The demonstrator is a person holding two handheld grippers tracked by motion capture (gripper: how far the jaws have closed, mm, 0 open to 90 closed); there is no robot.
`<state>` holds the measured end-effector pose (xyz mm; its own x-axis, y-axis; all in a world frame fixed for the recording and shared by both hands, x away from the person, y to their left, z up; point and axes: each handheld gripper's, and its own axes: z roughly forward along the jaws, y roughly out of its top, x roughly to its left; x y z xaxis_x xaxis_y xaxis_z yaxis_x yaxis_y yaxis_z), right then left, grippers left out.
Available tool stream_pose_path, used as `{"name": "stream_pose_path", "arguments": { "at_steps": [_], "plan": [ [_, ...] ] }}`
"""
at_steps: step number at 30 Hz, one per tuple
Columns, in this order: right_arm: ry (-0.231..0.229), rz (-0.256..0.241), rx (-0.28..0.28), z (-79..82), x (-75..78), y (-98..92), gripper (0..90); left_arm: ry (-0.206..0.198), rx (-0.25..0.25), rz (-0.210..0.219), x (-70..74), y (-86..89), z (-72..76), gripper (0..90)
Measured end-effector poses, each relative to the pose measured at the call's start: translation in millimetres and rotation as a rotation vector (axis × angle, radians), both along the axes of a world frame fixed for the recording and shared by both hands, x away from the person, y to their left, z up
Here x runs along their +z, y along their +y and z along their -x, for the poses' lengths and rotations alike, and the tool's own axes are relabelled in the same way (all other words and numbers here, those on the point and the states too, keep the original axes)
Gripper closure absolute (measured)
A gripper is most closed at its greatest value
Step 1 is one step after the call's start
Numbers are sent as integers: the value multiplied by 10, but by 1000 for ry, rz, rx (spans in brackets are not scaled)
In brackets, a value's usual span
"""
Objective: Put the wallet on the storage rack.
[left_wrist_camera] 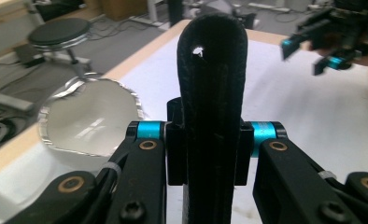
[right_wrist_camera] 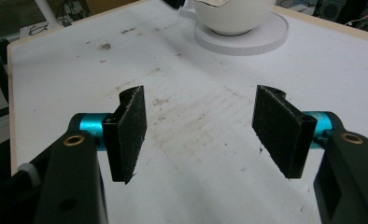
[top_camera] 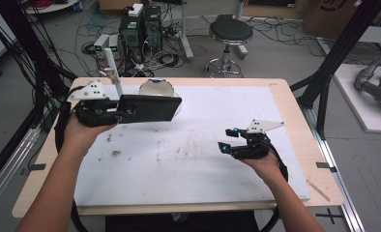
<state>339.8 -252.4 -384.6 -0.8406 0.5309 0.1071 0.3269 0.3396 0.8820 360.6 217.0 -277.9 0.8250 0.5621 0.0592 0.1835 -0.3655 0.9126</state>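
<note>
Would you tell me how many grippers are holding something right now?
1. The left gripper, at the table's far left, is shut on a flat black object near the bowl. The right gripper, at centre right, is open, holding nothing.

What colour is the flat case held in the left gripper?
Black case, clearest in the high view.

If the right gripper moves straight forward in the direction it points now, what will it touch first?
Probably the white round base under the white bowl, across bare white table mat. The right gripper is open, and nothing lies between; depth is uncertain.
</note>
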Motion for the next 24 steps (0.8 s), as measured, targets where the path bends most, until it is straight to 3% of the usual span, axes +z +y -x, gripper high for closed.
{"name": "stream_pose_path", "arguments": {
  "at_steps": [4, 8, 12, 17, 24],
  "plan": [
    [16, 4, 4, -18, -24, 16, 342, -8, 38, -13, 114, 43, -133, 739],
    [30, 14, 4, -44, -51, 44, 321, -23, 89, -63, 239, 66, -275, 739],
    [41, 18, 9, -52, -56, 34, 307, -21, 116, -87, 300, 69, -388, 739],
    [52, 7, 4, -65, -59, -2, 251, -1, 153, -107, 259, 53, -526, 739],
    [73, 16, 2, -101, -92, 8, 227, 39, 202, -177, 121, -26, -725, 739]
  ]
}}
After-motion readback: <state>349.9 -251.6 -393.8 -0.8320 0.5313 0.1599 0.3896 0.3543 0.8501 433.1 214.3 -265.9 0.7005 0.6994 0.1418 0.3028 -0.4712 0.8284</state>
